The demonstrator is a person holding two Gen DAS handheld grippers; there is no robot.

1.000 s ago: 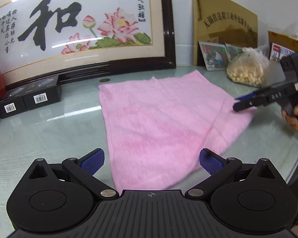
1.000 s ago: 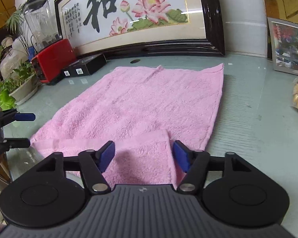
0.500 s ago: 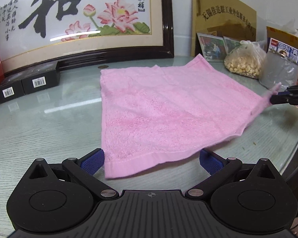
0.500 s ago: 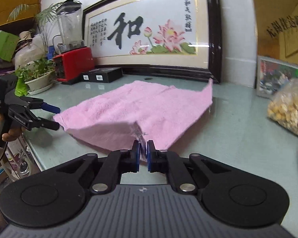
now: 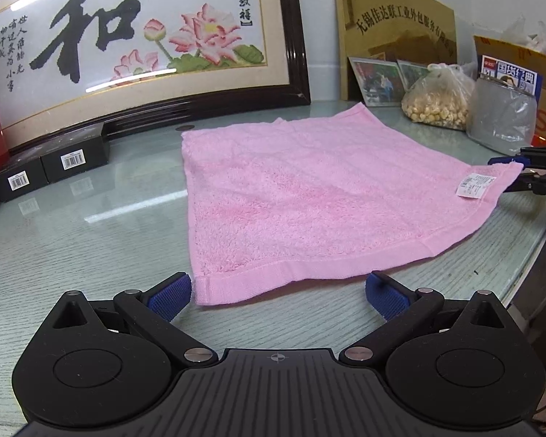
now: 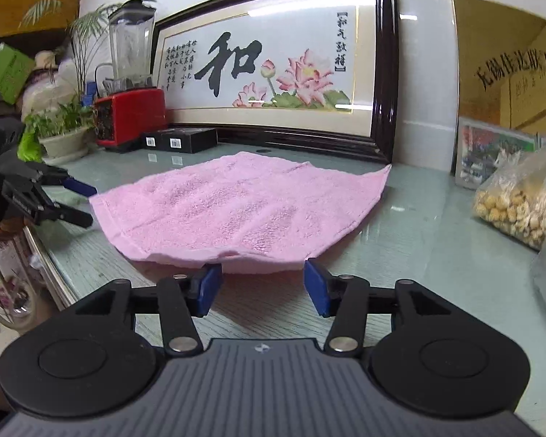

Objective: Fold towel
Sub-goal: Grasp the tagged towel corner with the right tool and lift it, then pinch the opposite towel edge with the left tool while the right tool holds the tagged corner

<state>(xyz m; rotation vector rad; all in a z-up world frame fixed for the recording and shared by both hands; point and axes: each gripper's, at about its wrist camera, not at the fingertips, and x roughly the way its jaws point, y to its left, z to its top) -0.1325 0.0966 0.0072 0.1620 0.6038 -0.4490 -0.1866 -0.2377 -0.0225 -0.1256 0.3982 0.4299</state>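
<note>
A pink towel (image 5: 309,200) lies spread flat on the glass table (image 5: 72,247), with a white label (image 5: 475,185) at its right corner. My left gripper (image 5: 278,293) is open just in front of the towel's near left corner and touches nothing. My right gripper (image 6: 262,286) is open at the towel's near edge (image 6: 236,218), which stands slightly raised off the glass. In the left wrist view the right gripper (image 5: 527,174) shows open beside the labelled corner. In the right wrist view the left gripper (image 6: 65,200) shows open by the far left corner.
A large framed picture (image 5: 134,47) leans on the wall behind the towel. Two black boxes (image 5: 51,167) and a red blender (image 6: 131,109) stand at the left. A bag of nuts (image 5: 436,102), a grey bag (image 5: 502,116) and cardboard boxes are at the right. The table edge (image 5: 535,255) curves at the right.
My right gripper pinched the folded-over corner, pulled it out to the right so the towel lies spread open, and then opened and let it go. My left gripper stayed open.
</note>
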